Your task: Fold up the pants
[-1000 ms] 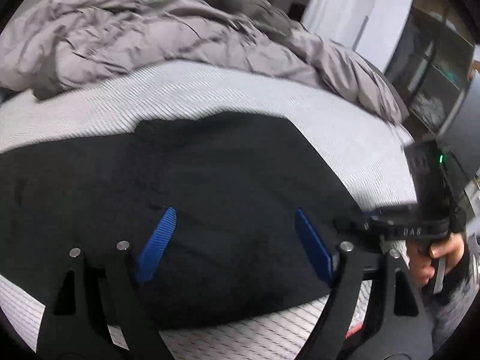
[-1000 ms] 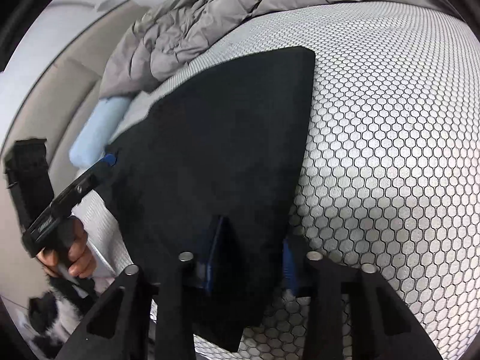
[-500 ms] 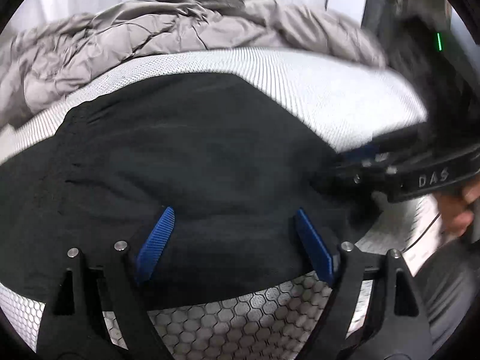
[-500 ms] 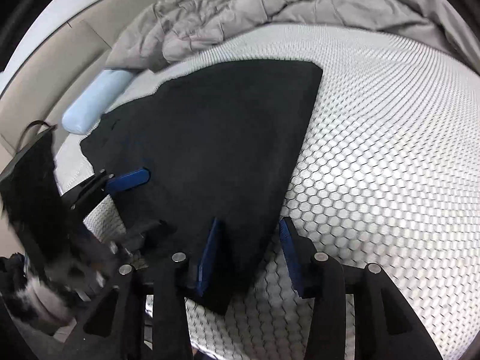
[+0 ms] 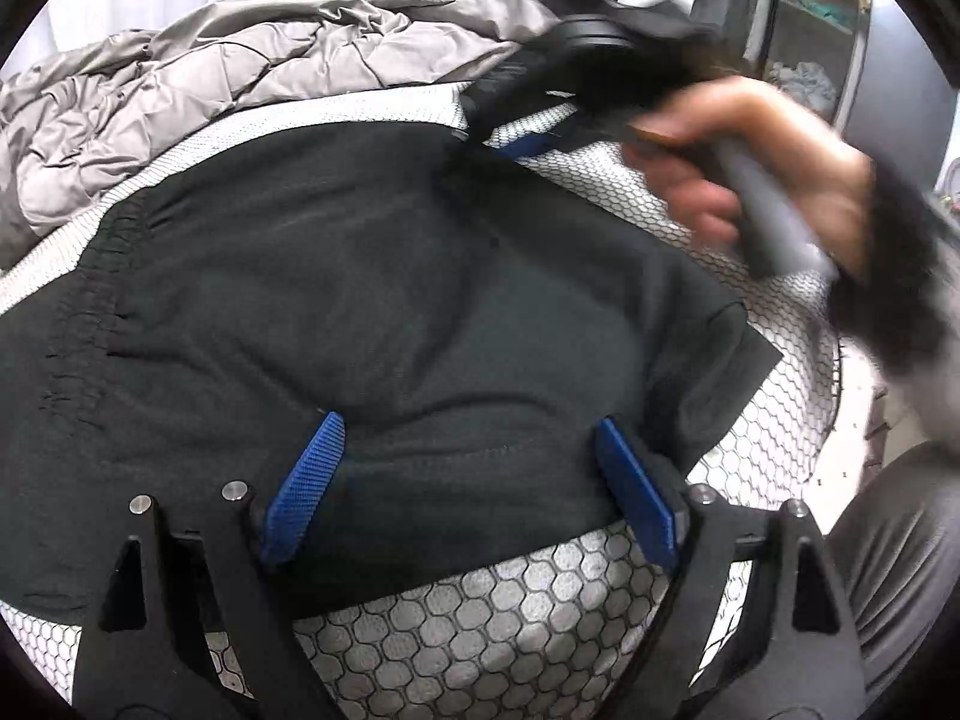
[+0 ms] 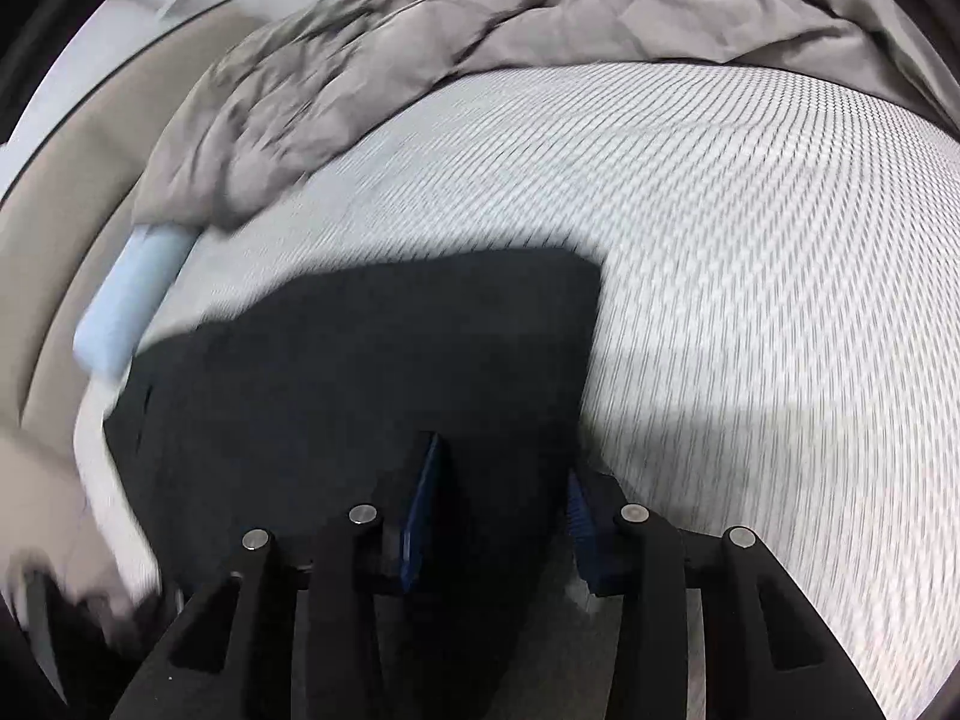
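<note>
The black pants lie folded flat on the honeycomb-patterned mattress, with the gathered waistband at the left. My left gripper hovers open and wide over the near hem, its blue pads either side of the cloth and not pressing it. A blurred hand carries my right gripper at the pants' far edge. In the right wrist view the pants fill the lower left. My right gripper is closing its jaws with black cloth between them, and the pads do not visibly press it.
A rumpled grey duvet is piled along the far side of the bed. A light blue bolster lies by the beige headboard. Shelves stand at the right. A grey trouser leg is at the bed's edge.
My right gripper let go of the pants' near corner and swung over to their far edge. My left gripper came down closer to the near hem, still open.
</note>
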Available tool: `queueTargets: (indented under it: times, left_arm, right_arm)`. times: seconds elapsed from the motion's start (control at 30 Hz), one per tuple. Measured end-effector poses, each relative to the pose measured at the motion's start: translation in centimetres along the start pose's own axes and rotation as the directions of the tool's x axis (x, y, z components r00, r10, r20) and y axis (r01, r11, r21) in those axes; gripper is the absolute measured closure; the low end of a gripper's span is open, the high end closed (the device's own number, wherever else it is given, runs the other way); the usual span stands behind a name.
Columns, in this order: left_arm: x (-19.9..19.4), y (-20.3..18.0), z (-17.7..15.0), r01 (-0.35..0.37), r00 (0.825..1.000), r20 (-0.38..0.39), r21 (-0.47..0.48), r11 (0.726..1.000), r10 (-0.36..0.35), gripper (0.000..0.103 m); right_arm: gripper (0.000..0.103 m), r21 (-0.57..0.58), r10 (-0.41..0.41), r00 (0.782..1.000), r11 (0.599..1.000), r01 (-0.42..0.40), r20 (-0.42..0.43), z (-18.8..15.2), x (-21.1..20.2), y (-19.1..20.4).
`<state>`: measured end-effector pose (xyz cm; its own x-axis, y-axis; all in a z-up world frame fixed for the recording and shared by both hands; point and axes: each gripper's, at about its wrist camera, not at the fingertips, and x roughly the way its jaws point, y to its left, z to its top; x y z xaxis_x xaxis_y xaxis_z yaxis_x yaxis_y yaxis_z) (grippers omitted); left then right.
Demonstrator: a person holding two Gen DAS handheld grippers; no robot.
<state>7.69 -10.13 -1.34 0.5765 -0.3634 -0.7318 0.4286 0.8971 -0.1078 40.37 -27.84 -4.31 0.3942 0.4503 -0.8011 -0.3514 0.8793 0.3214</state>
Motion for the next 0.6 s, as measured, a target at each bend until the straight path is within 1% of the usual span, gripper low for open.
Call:
queueTargets:
  times: [0.03,0.07,0.1,0.13,0.2,0.27,0.3,0.33,0.37,0.4,0.43,0.5,0.53,0.57,0.6]
  left_arm:
    - [-0.1,0.2,-0.1,0.011,1.000,0.005,0.000,1.000,-0.011,0.019]
    - [-0.3,0.5,-0.2,0.022,1.000,0.009,0.001,1.000,-0.022,0.018]
    - [-0.5,0.7,-0.2,0.033,0.999,0.013,0.001,0.999,-0.033,0.018]
    - [-0.6,0.9,-0.3,0.041,0.999,0.015,0.001,0.999,-0.041,0.018]
    - [-1.2,1.3,-0.4,0.063,0.998,0.029,0.002,0.998,-0.063,0.018]
    - [-2.0,1.9,-0.5,0.082,0.996,0.035,0.009,0.997,-0.082,0.018]
    - [-2.6,2.3,-0.5,0.080,0.996,0.043,0.003,0.997,-0.080,0.018]
    - [-3.2,2.9,-0.4,0.072,0.996,0.051,-0.008,0.997,-0.071,0.018]
    - [-3.9,3.7,-0.3,0.070,0.995,0.067,-0.025,0.997,-0.068,0.018]
    - [-4.6,4.8,-0.2,0.072,0.994,0.087,-0.055,0.996,-0.068,0.018]
    - [-5.0,6.1,0.0,0.060,0.994,0.097,-0.092,0.994,-0.051,0.018]
    - [-5.6,8.7,-0.1,0.022,0.994,0.112,-0.168,0.986,-0.004,0.018]
    - [-5.7,9.7,-0.2,0.015,0.993,0.119,-0.189,0.982,0.008,0.018]
    - [-5.7,10.6,-0.4,0.004,0.993,0.118,-0.208,0.978,0.021,0.018]
    - [-5.4,11.6,-0.7,-0.001,0.995,0.096,-0.227,0.974,0.023,0.021]
  right_arm:
    - [0.067,0.007,-0.014,1.000,1.000,0.014,0.012,1.2,0.6,-0.2]
    - [0.069,0.009,-0.048,0.999,0.999,0.047,0.025,2.6,1.2,-1.0]
    - [0.069,0.001,-0.097,0.994,0.995,0.097,0.044,3.8,2.2,-1.0]
    - [0.069,-0.006,-0.117,0.992,0.993,0.118,0.046,4.1,2.8,-0.9]
    - [0.069,-0.038,-0.191,0.980,0.980,0.193,0.058,4.9,3.1,0.1]
    - [0.069,-0.078,-0.242,0.968,0.966,0.247,0.072,4.8,1.4,1.9]
    - [0.069,-0.099,-0.239,0.966,0.964,0.248,0.099,4.6,0.1,3.1]
    - [0.066,-0.117,-0.232,0.965,0.962,0.246,0.122,3.8,-1.7,3.3]
    - [0.060,-0.143,-0.226,0.962,0.958,0.248,0.154,2.9,-3.6,4.6]
    - [0.056,-0.159,-0.213,0.959,0.957,0.243,0.187,1.8,-5.4,5.7]
    - [0.051,-0.177,-0.186,0.959,0.958,0.225,0.212,0.4,-6.9,6.5]
    - [0.050,-0.249,-0.113,0.964,0.953,0.174,0.240,-3.4,-9.3,8.4]
    - [0.048,-0.268,-0.095,0.967,0.950,0.159,0.235,-5.1,-9.6,9.3]
    - [0.048,-0.278,-0.078,0.974,0.951,0.137,0.213,-6.2,-9.0,10.0]
    - [0.048,-0.291,-0.061,0.982,0.950,0.112,0.177,-7.2,-8.0,10.7]
